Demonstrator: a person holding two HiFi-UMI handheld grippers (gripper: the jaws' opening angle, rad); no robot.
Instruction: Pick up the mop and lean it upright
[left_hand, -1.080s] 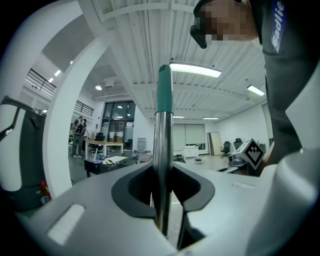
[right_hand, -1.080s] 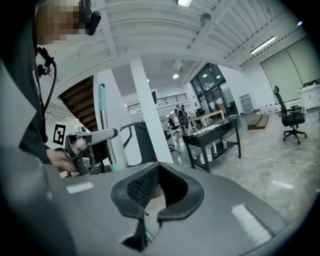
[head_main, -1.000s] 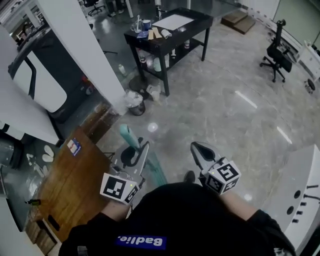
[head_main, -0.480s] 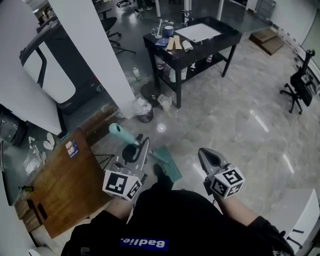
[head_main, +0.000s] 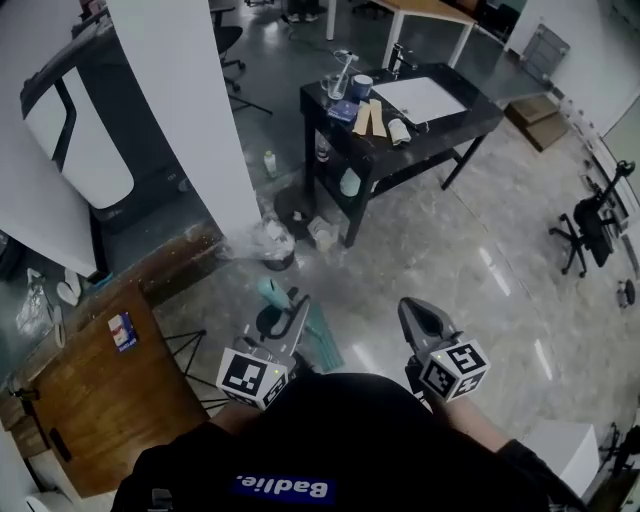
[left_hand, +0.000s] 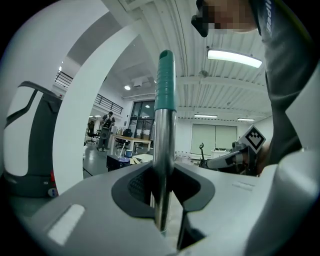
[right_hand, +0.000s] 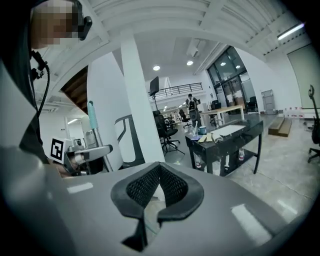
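Observation:
The mop has a shiny metal handle (left_hand: 163, 165) with a teal grip (left_hand: 165, 80) at its top, and it stands nearly upright. My left gripper (left_hand: 162, 172) is shut on the handle below that grip. In the head view the teal grip (head_main: 270, 292) sticks out past the left gripper (head_main: 296, 314), and the teal mop head (head_main: 322, 342) shows on the floor below it. My right gripper (head_main: 414, 314) hovers beside it, shut, holding nothing. The right gripper view shows its jaws (right_hand: 159, 165) closed and the mop handle (right_hand: 93, 122) at the far left.
A white pillar (head_main: 190, 110) stands ahead on the left, with a bin and bag (head_main: 270, 242) at its foot. A black table (head_main: 440, 112) with cups and paper is ahead. A wooden cabinet (head_main: 90, 400) is at the left. An office chair (head_main: 590, 225) is far right.
The person has walked forward with the mop; the pillar, bin and black table have come nearer. The left gripper keeps its hold on the handle. The right stays shut and empty.

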